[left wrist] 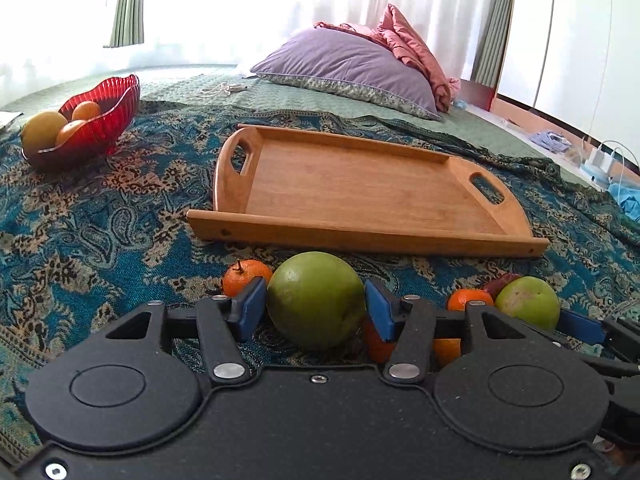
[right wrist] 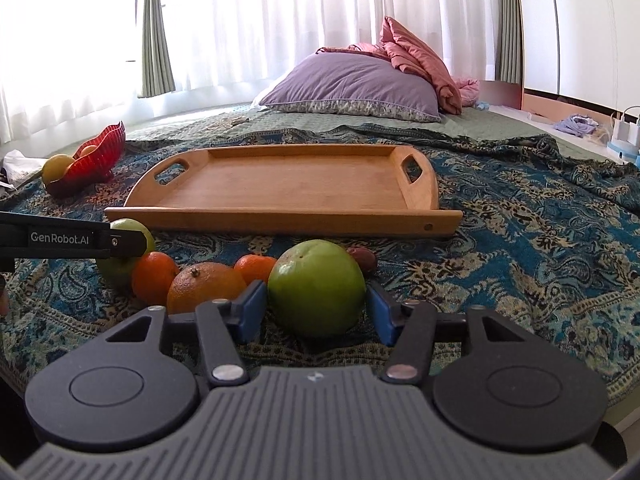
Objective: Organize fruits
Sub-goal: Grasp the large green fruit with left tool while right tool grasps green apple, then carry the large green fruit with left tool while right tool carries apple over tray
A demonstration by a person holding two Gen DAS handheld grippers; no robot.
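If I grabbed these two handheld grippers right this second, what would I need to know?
Left gripper: blue pads against a green apple, gripped, resting on the patterned blanket.
Right gripper: closed on a second green apple, also on the blanket.
Wooden tray: nothing in it yet.
Red glass bowl: already holds three orange and yellow fruits.
Loose in front of the tray: a large orange, two small tangerines, one dark reddish fruit.
Left to do: probably lift both apples, place them, then sort the loose fruit.
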